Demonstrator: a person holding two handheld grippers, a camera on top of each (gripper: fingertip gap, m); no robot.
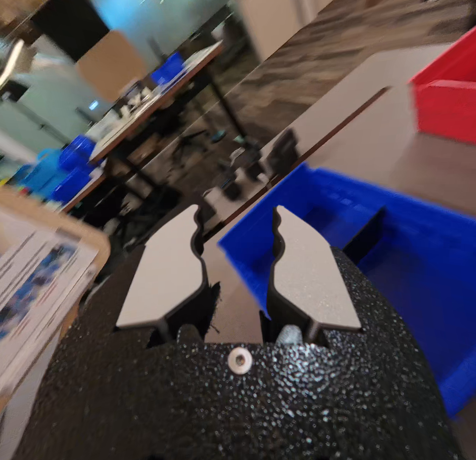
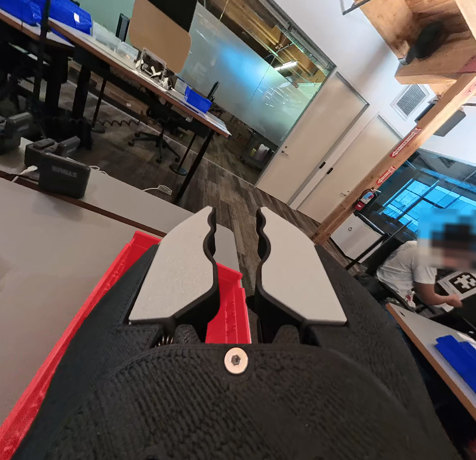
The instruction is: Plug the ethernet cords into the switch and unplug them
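Grey bench (image 2: 51, 254) w/ dark edge strip ran under both views. Left tongs (image 1: 236, 210) were released, nothing between them, hovering over the near corner of a blue bin (image 1: 386, 254) w/ a black divider (image 1: 365, 239) inside. Red bin (image 1: 448, 107) sat on the bench farther right, apart from the blue one. Left view was motion-blurred. Right tongs (image 2: 235, 212) were also released and empty, above the red bin (image 2: 85, 300). Black case (image 2: 63, 176) stood at the bench's far edge. Beyond: wood-plank floor (image 2: 231, 190), long tables w/ blue bins, frosted glass wall (image 2: 244, 87), white doors, timber post (image 2: 401, 154), seated person (image 2: 404, 272) at right.
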